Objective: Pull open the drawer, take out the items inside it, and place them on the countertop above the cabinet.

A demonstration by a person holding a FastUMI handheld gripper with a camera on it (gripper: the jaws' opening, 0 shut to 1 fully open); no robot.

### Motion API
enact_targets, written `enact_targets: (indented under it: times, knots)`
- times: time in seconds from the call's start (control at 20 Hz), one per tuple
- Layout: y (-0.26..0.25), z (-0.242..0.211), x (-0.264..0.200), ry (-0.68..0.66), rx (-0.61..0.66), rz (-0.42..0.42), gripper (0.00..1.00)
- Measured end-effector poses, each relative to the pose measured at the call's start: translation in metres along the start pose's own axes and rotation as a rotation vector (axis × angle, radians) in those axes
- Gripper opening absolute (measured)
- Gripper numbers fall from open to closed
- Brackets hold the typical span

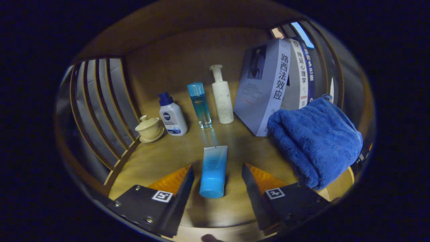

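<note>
A blue tube (213, 171) with a blue cap lies flat on the wooden countertop (161, 158), cap end toward me. It rests in the gap between my two fingers without touching either. My gripper (217, 169) is open, with clear space on both sides of the tube. A folded blue towel (315, 137) lies on the countertop just right of the right finger.
Beyond the tube stand a white bottle with a dark blue cap (172, 116), a slim clear blue bottle (200, 105) and a white pump bottle (222, 97). A cream lidded cup on a saucer (148, 129) sits by the slatted left rail (97, 107). Upright books (268, 87) stand behind the towel.
</note>
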State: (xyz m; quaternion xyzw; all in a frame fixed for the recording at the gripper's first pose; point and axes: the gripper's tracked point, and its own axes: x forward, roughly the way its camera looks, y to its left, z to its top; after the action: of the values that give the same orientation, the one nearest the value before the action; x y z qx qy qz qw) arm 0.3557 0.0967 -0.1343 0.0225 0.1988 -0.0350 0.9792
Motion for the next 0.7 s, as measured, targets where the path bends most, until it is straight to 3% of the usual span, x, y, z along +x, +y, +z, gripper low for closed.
enact_targets:
  times: [0.1,0.6,0.7]
  knots:
    - [0.001,0.007,-0.026,-0.049,-0.039,0.009,0.98]
    - [-0.013,-0.002,-0.188,-0.220,-0.027,0.034,0.99]
    - [-0.031,-0.007,-0.219,-0.259,-0.062,-0.002,0.99]
